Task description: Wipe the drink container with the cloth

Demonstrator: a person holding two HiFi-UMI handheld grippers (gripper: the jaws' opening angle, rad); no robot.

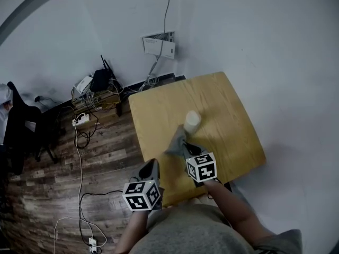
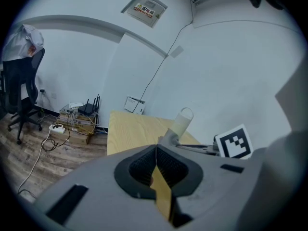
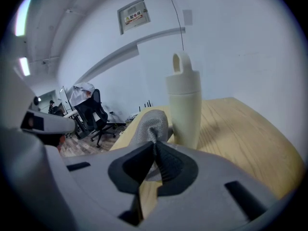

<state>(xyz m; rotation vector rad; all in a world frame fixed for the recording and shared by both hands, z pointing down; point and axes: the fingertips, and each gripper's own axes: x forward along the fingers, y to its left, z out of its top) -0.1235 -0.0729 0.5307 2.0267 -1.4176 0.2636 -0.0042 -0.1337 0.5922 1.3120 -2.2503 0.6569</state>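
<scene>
A cream drink container with a loop handle stands upright near the middle of the wooden table. It rises tall in the right gripper view and appears small in the left gripper view. A grey cloth hangs bunched just left of the container, pinched in my right gripper, whose jaws are shut on it. My left gripper is shut with nothing in it, held off the table's near left edge.
The table stands against a white wall. Left of it on the wood floor lie routers, a power strip and cables. A black office chair stands at the far left.
</scene>
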